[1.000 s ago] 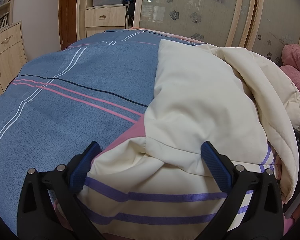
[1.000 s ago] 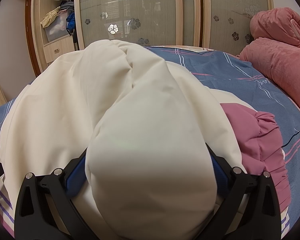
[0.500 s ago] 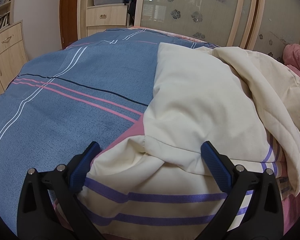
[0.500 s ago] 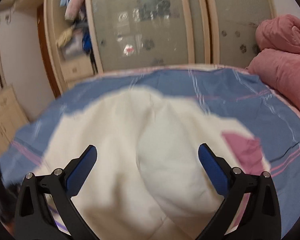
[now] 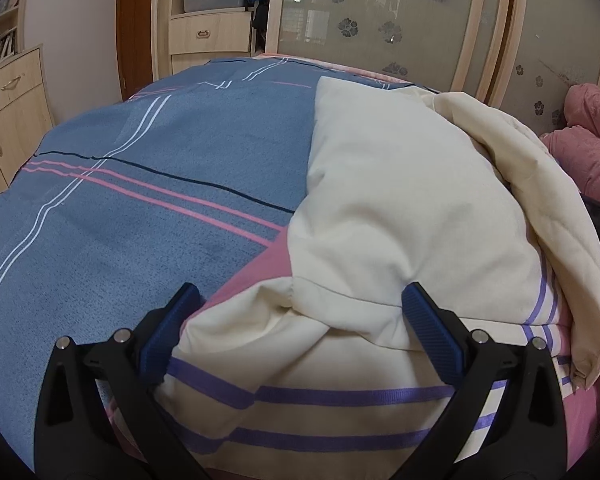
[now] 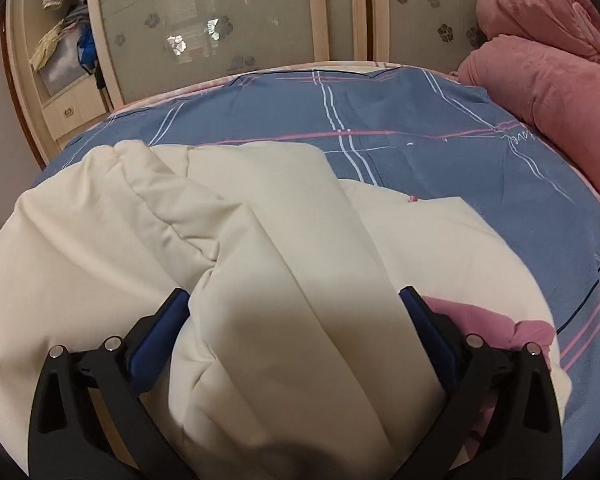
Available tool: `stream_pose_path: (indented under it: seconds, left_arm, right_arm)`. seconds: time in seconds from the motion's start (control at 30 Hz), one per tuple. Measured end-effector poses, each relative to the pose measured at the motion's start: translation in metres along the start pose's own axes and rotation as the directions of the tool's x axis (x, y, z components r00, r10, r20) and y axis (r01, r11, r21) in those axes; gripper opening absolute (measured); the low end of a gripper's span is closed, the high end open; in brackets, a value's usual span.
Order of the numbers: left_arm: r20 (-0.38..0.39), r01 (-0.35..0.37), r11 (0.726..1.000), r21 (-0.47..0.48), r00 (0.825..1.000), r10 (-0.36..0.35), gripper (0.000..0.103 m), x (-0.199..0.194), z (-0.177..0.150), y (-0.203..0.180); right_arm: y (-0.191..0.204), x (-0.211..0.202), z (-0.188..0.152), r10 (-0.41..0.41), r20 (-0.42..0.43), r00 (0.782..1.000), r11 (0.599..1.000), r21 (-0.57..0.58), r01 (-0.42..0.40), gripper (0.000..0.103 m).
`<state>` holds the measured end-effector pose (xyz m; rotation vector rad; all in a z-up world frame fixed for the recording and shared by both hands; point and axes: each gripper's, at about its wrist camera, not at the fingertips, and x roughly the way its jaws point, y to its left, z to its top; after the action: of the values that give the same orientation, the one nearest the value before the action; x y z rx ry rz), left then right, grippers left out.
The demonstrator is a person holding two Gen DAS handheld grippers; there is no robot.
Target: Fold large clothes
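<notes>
A large cream padded garment (image 5: 400, 200) lies bunched on the blue striped bed cover (image 5: 160, 160). Its near part carries purple stripes (image 5: 340, 396), and a pink layer (image 5: 260, 272) shows beneath. My left gripper (image 5: 300, 296) is open, its blue pads wide apart on either side of the near edge of the cloth. In the right wrist view the same cream garment (image 6: 260, 220) rests in thick folds, with pink cloth (image 6: 480, 320) showing at the right. My right gripper (image 6: 294, 296) is open too, and a cream fold bulges between its spread fingers without being pinched.
Folded pink blankets (image 6: 540, 60) are stacked at the bed's far right. Wardrobe doors with frosted flower panels (image 5: 380, 20) stand behind the bed. Wooden drawers (image 5: 12, 92) line the left wall. Blue bed cover (image 6: 420, 140) stretches beyond the garment.
The cream fold raised close to the right camera has dropped and spread flat on the bed. The right gripper has pulled back from it. The left gripper has stayed in place.
</notes>
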<state>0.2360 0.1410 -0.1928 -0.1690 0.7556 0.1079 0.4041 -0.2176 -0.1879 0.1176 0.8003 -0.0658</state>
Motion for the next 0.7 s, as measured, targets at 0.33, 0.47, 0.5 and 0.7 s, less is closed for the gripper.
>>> stream_pose_path:
  seconds: [0.33,0.47,0.5,0.7]
  left_arm:
    - [-0.005,-0.006,1.0,-0.002,1.0,0.006,0.101,0.001,0.001,-0.002]
    - [-0.005,-0.006,1.0,-0.001,1.0,0.006,0.101,0.0,0.001,-0.001]
    - [-0.003,-0.004,1.0,-0.001,1.0,0.004,0.101,0.0,0.001,-0.001]
    - [-0.006,-0.01,1.0,0.001,1.0,0.01,0.101,0.002,0.002,-0.005]
  right_arm:
    - [-0.008,-0.102,-0.041,0.179,0.164,0.97,0.984,-0.01,-0.179,0.102]
    - [0.005,-0.057,-0.064,0.018,0.044,0.999,0.991,-0.137,-0.012,0.102]
    - [0.01,-0.049,-0.074,-0.005,0.029,1.0,0.986,-0.166,0.01,0.102]
    - [0.014,-0.044,-0.07,-0.027,0.016,0.999,0.984,-0.175,0.03,0.102]
